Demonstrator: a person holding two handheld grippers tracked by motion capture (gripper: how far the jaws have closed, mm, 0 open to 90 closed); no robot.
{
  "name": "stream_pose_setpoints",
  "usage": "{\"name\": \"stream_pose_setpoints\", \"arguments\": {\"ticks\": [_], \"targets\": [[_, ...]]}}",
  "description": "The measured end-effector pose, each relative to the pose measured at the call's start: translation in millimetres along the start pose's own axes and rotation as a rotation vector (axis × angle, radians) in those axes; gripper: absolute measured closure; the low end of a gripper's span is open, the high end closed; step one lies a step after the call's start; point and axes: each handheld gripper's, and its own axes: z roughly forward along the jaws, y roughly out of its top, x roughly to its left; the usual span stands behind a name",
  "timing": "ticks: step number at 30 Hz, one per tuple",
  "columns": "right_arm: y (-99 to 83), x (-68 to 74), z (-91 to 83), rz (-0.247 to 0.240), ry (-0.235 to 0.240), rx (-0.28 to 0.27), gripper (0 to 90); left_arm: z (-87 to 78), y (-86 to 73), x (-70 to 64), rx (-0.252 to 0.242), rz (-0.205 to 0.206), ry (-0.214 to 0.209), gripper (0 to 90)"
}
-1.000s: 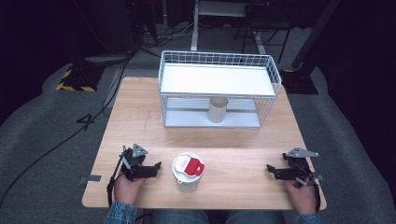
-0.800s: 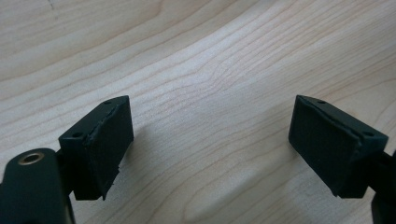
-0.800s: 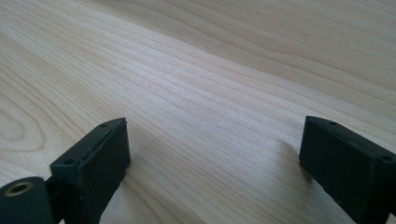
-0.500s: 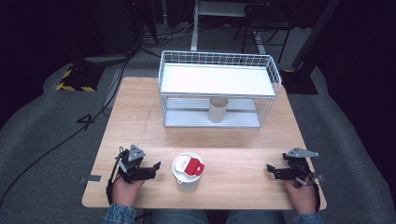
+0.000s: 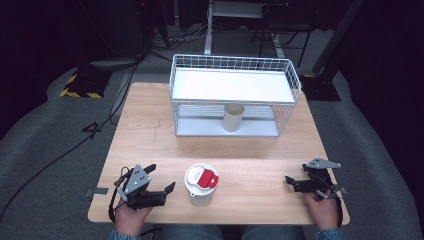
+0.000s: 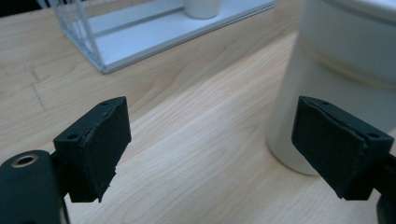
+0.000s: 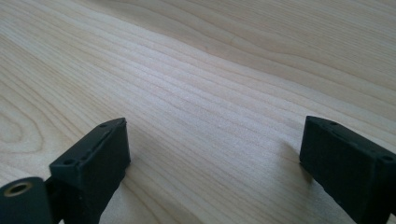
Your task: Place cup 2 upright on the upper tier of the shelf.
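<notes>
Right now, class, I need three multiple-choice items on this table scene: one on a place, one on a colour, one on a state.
1. Where does the lidded cup stand?
A. between the two grippers
B. inside the wire rack
C. on the floor

2. What colour is the tab on the cup's lid?
A. blue
B. red
C. green

3. How are the left gripper jaws?
A. shut on the cup
B. shut on nothing
C. open

Key: 1 A, it stands near the front table edge, with the right gripper on its other side. 2 B, the tab is red on white. 3 C, the left gripper view shows a wide gap.
</notes>
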Motion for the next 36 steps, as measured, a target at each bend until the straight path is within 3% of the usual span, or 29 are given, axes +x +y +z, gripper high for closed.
{"name": "stream_pose_setpoints", "arguments": {"ticks": [4,7,10,19,24,30,36], "targets": [[0.1,0.1,0.2,0.002,-0.002,0.0,8.8,-8.7,0.6,-8.1,-0.058,0.01,-0.03,12.6],[0.2,0.2,0.3,0.004,-0.003,-0.001,8.8,-13.9,-1.1,-13.0,-0.117,-0.031,-0.085,12.5],[0.3,0.2,0.4,0.005,-0.005,-0.001,8.7,-14.7,-1.4,-15.6,-0.129,-0.042,-0.104,12.1],[0.5,0.4,0.6,0.007,-0.006,0.0,8.7,-11.4,-1.2,-32.7,-0.145,-0.019,-0.129,8.0],[0.5,0.5,0.6,0.008,-0.007,-0.001,8.7,-3.5,0.1,-43.3,-0.16,-0.006,-0.147,0.5],[0.4,0.7,0.7,0.009,-0.007,-0.001,8.7,7.8,0.9,-49.8,-0.163,-0.011,-0.191,0.0],[0.3,0.8,0.7,0.008,-0.009,-0.002,8.6,19.1,3.4,-52.8,-0.173,-0.01,-0.198,0.0]]}}
